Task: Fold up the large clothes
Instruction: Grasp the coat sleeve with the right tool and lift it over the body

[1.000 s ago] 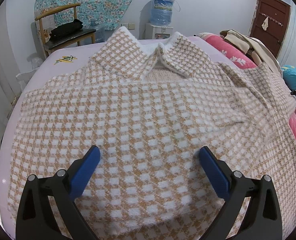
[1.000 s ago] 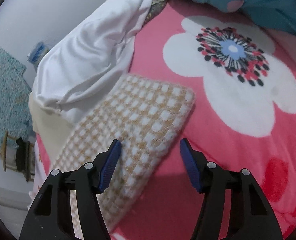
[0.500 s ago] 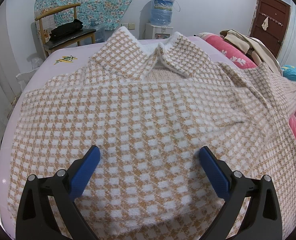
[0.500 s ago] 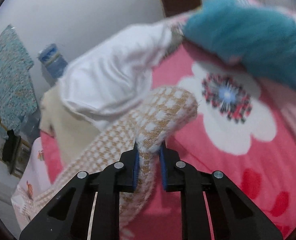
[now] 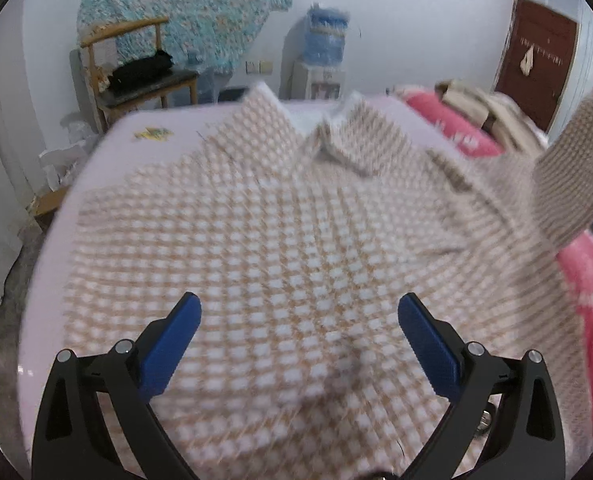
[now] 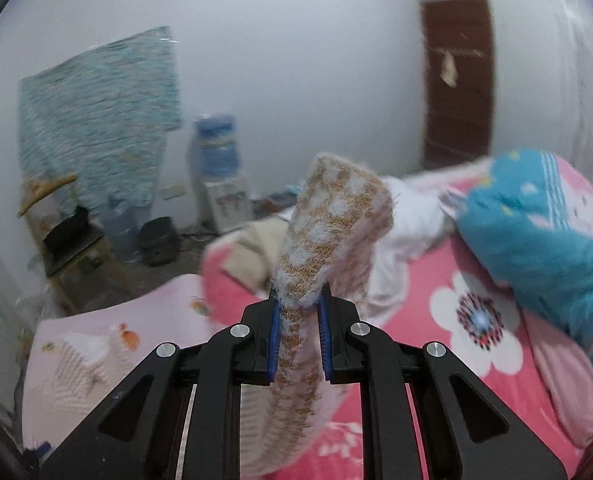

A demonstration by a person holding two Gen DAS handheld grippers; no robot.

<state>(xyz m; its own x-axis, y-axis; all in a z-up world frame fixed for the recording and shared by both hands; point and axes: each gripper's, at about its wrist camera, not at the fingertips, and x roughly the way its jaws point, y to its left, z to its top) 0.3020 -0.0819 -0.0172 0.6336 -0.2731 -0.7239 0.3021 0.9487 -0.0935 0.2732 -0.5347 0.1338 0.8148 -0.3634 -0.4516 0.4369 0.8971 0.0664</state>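
A tan-and-white checked knit sweater [image 5: 280, 240] lies spread flat on the bed, collar toward the far wall. My left gripper [image 5: 298, 332] hovers open above its lower middle, blue pads wide apart with nothing between them. The sweater's right sleeve [image 5: 576, 168] rises off the bed at the right edge of the left wrist view. In the right wrist view my right gripper [image 6: 299, 320] is shut on that sleeve's cuff [image 6: 332, 232], which sticks up past the pads while the rest of the sleeve hangs below.
A pink flowered blanket [image 6: 476, 320] with a blue bundle [image 6: 536, 232] and white and beige clothes [image 5: 480, 108] covers the bed's right side. A wooden chair [image 5: 136, 72], a water dispenser [image 5: 324, 60] and a brown door [image 5: 536, 60] stand by the far wall.
My right gripper closed on the sleeve cuff lying on the pink blanket and lifted it high while rolling. The left gripper rose slightly and stayed open.
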